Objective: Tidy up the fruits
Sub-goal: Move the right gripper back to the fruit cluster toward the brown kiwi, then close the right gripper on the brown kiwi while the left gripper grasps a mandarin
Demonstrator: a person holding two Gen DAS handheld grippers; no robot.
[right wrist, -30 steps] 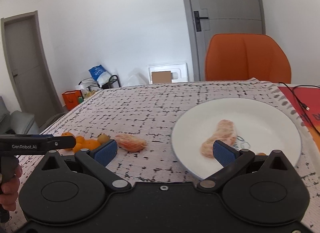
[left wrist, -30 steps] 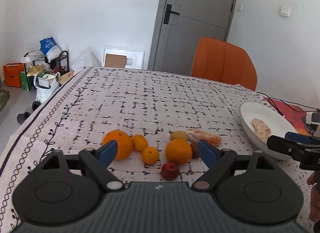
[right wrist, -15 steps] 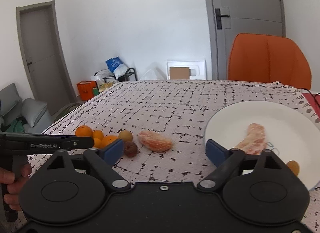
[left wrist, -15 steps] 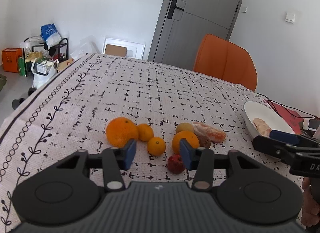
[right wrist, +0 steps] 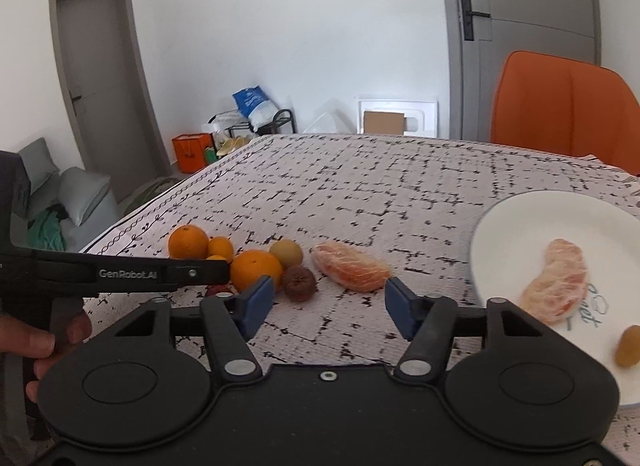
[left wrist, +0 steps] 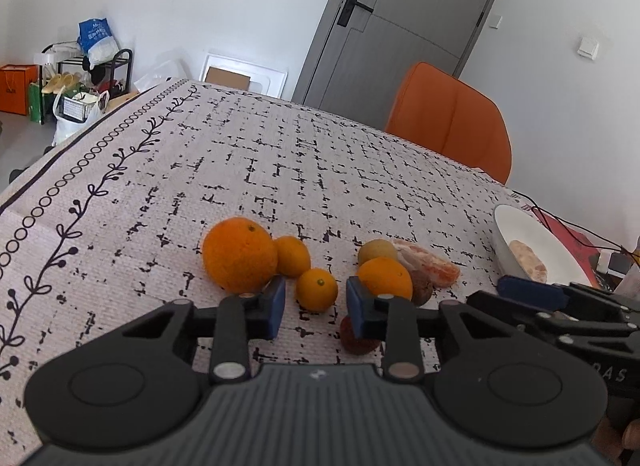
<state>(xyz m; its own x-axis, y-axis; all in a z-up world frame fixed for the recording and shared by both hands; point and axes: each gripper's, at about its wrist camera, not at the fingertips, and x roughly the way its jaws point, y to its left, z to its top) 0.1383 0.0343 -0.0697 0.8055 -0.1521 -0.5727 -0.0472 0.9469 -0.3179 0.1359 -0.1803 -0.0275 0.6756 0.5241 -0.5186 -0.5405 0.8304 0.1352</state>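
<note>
Narrowing its jaws, the left gripper (left wrist: 315,308) frames a small orange (left wrist: 317,290) low in the centre of the frame, nothing pinched yet. Fruits cluster there because the plate (right wrist: 516,225) at right awaits them. The right gripper (right wrist: 328,306), jaws closing but empty, tilts downward toward the peeled segment (right wrist: 350,266) just ahead.

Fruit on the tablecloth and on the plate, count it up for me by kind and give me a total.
Whole orange citrus: 4, the first a large orange
Peeled citrus pieces: 2, one on the cloth, one on the plate
Yellow-green round fruit: 1
Dark brown fruit: 1
Small red fruit: 1
Small yellowish piece on the plate: 1
Total: 10
</note>
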